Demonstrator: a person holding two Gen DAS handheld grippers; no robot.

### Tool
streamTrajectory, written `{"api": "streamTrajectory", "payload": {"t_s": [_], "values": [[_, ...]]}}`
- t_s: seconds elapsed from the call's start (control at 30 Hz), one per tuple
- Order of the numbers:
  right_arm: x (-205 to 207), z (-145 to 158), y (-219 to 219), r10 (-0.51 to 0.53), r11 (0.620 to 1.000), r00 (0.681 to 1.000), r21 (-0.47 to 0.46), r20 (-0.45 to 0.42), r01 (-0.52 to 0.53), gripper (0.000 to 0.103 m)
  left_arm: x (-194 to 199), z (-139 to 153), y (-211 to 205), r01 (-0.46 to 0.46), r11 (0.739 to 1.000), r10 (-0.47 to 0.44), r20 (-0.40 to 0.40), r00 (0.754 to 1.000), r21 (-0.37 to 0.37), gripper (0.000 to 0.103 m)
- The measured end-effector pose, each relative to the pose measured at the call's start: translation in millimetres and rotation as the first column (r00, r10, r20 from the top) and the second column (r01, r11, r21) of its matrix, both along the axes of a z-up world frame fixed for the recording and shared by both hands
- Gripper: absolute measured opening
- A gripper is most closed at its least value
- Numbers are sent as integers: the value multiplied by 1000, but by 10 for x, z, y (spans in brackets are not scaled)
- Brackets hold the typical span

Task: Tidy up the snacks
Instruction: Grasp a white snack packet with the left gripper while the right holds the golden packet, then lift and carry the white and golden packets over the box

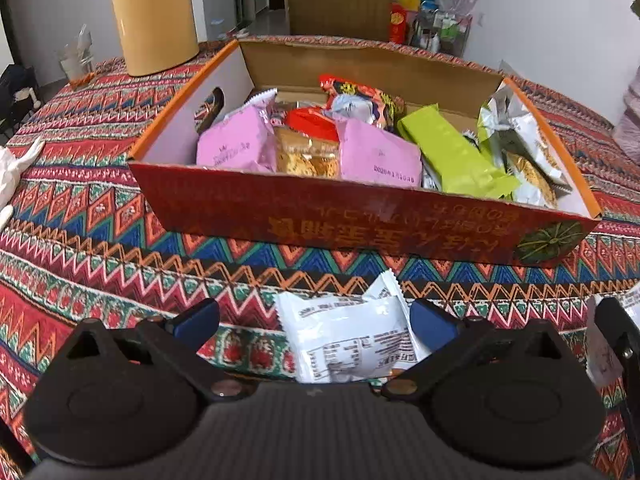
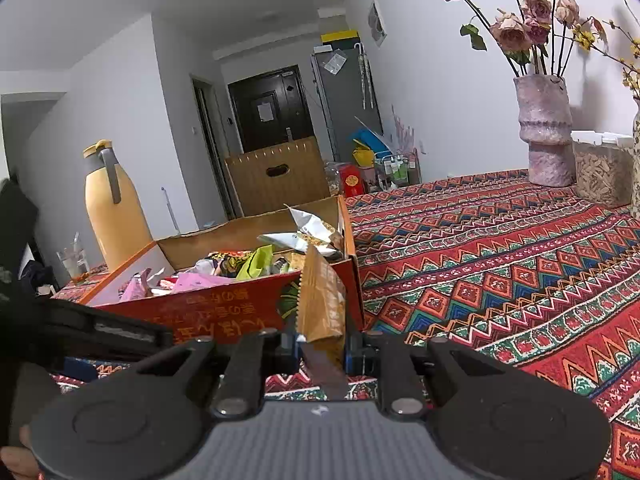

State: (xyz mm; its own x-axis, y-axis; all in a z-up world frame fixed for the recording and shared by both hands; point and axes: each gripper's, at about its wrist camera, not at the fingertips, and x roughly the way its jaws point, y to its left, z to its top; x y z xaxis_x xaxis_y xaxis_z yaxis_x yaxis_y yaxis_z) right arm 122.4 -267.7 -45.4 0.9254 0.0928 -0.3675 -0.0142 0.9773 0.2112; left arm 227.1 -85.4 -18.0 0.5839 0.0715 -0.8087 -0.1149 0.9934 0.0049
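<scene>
While my right gripper (image 2: pixel 322 350) clamps the light, crinkly brown packet (image 2: pixel 322 304) by its lower end before the snack box (image 2: pixel 224 312), my left gripper (image 1: pixel 316 320), jaws apart, flanks a soft white packet (image 1: pixel 344 340) on the table.

On the patterned tablecloth (image 2: pixel 500 248), a yellow flask (image 2: pixel 114 216) stands far left, 1 pink vase (image 2: pixel 546 132) of dried roses (image 2: pixel 516 24) far right.
</scene>
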Motion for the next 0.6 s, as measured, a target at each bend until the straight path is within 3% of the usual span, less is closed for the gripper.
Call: {"api": "streamTrajectory", "payload": {"t_s": [0.37, 0.6], "values": [[-25, 2, 22, 9, 1000, 1000, 1, 4, -9, 18, 37, -156, -102, -46, 999, 45, -39, 998, -16, 103], [-26, 0, 24, 10, 1000, 1000, 2, 4, -10, 18, -22, -168, -69, -30, 999, 30, -13, 999, -13, 101]]}}
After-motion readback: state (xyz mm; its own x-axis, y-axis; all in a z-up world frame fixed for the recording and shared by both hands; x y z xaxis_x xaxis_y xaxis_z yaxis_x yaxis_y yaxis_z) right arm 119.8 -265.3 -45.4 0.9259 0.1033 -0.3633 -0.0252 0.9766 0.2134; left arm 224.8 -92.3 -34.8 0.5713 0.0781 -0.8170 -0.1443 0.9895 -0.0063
